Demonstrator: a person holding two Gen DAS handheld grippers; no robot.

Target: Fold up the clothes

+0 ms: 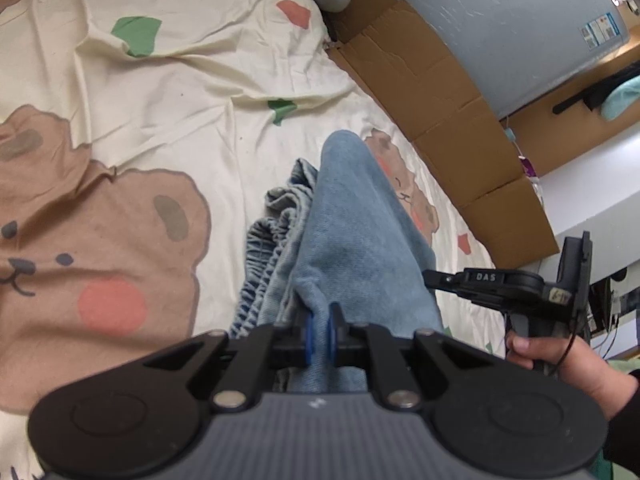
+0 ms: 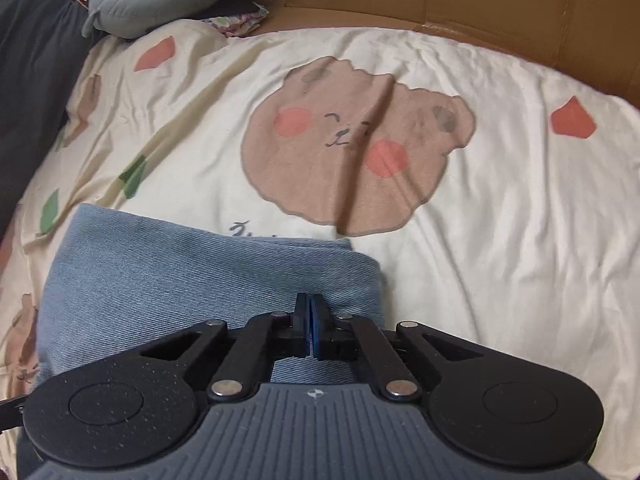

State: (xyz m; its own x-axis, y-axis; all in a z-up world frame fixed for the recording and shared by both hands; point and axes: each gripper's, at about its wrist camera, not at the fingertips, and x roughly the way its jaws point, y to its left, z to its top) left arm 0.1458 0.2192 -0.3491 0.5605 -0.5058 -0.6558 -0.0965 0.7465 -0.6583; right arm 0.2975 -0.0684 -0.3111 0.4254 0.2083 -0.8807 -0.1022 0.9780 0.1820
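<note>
step: folding jeans (image 1: 352, 240), lower middle of frame on the bedsheet (image 1: 180, 92) | left gripper (image 1: 320, 320) pinching a denim fold | right gripper (image 2: 310, 320) closed, looks empty | tip: I keep the fold taut, lay it flat

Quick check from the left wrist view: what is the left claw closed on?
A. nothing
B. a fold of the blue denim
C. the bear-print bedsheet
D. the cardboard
B: the left claw has its blue pads pinching a ridge of the blue denim garment, which lies on the bear-print sheet.
</note>
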